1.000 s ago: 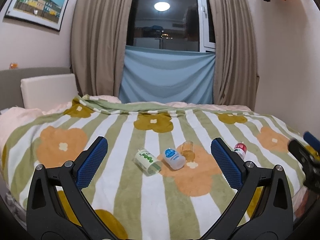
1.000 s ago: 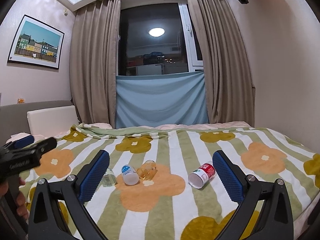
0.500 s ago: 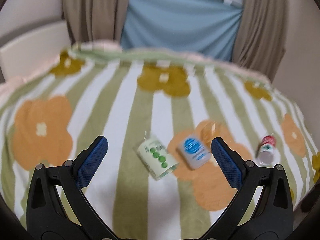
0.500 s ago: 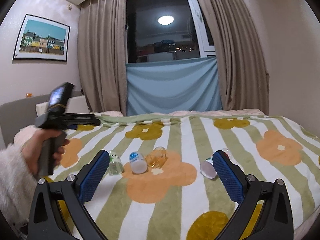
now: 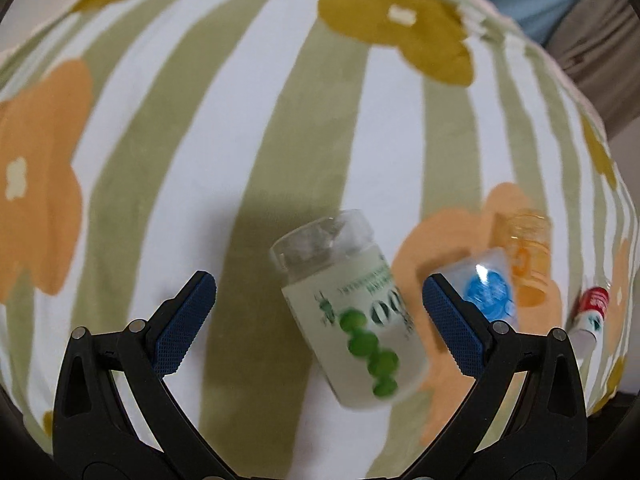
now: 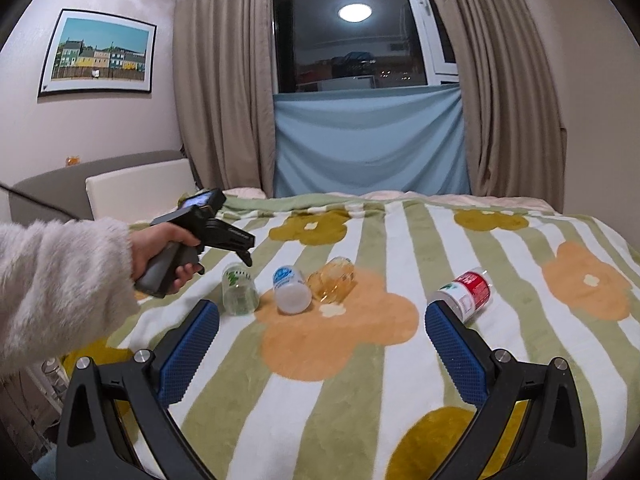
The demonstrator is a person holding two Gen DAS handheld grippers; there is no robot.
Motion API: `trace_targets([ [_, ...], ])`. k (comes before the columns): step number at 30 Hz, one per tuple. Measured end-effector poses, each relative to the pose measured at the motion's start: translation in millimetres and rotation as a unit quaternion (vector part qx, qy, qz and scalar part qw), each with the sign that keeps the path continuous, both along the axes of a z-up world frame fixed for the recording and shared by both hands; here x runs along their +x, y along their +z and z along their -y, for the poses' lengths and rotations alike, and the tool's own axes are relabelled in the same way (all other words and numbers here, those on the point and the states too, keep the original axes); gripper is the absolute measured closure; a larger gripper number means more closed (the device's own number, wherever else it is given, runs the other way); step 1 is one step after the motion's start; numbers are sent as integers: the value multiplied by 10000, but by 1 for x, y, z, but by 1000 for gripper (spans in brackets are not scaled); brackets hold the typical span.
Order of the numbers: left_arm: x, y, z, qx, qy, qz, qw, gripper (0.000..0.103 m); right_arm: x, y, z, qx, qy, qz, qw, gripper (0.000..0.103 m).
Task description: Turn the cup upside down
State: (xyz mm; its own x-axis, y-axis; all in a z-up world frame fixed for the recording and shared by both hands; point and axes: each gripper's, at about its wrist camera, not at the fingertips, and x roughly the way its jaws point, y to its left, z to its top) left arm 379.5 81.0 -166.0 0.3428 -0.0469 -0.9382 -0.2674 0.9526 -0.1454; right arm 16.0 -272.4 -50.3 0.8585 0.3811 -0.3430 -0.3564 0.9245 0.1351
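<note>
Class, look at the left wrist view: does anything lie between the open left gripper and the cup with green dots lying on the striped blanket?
Nothing visible does. The frosted cup with green dots lies on its side between the open fingers of the left gripper, untouched by either.

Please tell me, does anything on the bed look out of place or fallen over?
Yes. All four cups lie on their sides on the blanket: the green-dotted cup, the blue-label cup, the amber cup and, apart to the right, the red-label cup. None stands upright or upside down. Nothing looks spilled.
</note>
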Motion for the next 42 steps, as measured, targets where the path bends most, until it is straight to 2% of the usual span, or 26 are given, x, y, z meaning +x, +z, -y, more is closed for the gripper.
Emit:
trace_targets([
  [5, 15, -21, 7, 67, -240, -402, 9989, 1, 13, -14, -2, 19, 78, -175, 9998, 0],
  [7, 20, -28, 11, 62, -354, -593, 9976, 7, 19, -20, -3, 37, 99, -254, 9996, 0],
  [9, 23, -33, 12, -8, -442, -682, 9967, 20, 23, -24, -4, 56, 132, -302, 9994, 0],
  [11, 24, -35, 15, -47, -524, -728, 9960, 23, 26, -27, -5, 63, 165, -338, 9993, 0],
  [14, 24, -35, 18, 17, -652, -693, 9955, 27, 27, -30, -7, 74, 192, -376, 9991, 0],
  [19, 16, -29, 20, -108, -766, -684, 9947, 30, 29, -32, -10, 108, 241, -421, 9988, 0],
  [26, -13, 0, 36, -337, -1118, -589, 9914, 34, 21, -21, -13, 242, 319, -241, 9989, 0],
  [31, -46, 27, 52, -805, -1401, -463, 9858, 35, 6, -4, -9, 341, 291, -2, 9990, 0],
  [34, -57, 31, 71, -1394, -1499, -454, 9778, 35, -2, 5, -6, 379, 249, 122, 9989, 0],
  [39, -96, 13, 95, -2626, -1449, -601, 9521, 35, -15, 18, 1, 375, 152, 290, 9988, 0],
  [42, -109, -10, 106, -3045, -1245, -823, 9407, 35, -22, 23, 5, 313, 88, 351, 9989, 0],
])
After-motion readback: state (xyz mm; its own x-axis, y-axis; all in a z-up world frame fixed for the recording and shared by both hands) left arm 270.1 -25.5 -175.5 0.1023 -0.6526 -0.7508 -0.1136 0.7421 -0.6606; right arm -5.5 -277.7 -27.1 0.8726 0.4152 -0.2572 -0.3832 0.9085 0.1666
